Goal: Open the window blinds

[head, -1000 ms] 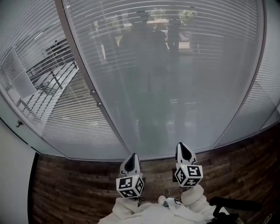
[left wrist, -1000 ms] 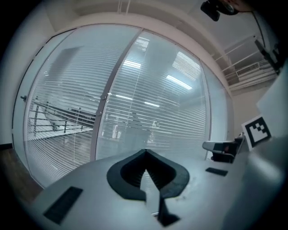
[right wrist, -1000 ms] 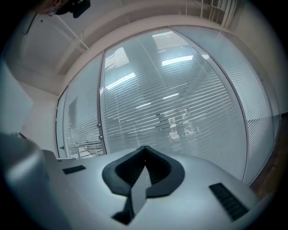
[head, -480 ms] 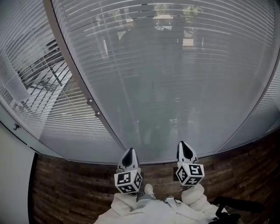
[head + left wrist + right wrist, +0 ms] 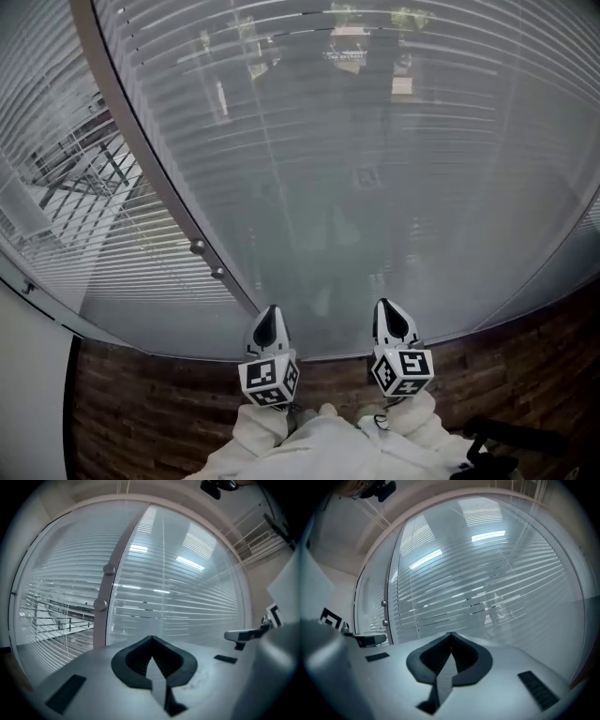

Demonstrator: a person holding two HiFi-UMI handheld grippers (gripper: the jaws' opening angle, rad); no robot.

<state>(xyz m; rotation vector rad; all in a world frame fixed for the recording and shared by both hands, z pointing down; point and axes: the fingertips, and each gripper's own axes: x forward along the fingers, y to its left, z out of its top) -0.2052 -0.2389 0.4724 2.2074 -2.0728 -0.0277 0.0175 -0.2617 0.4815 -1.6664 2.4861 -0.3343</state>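
Facing the tongs, the window blinds (image 5: 375, 141) are seen from 9 through 12 to 3 o'clock of the head view, apparently behind smooth, reflective glass. The slats are thin, flat and horizontal, and are judged light and easily bent; they are not to be pinched directly. Two small round knobs (image 5: 198, 247) are noted on the grey frame post (image 5: 131, 141), at 11 o'clock from the left tongs (image 5: 270, 319). These are judged the likely hold: hard, smooth, possibly slippery, to be gripped squarely. The left tongs and the right tongs (image 5: 392, 314) are both closed tight, with nothing between them. Dark wood planking of the floor (image 5: 141, 412) is seen at 6 o'clock.
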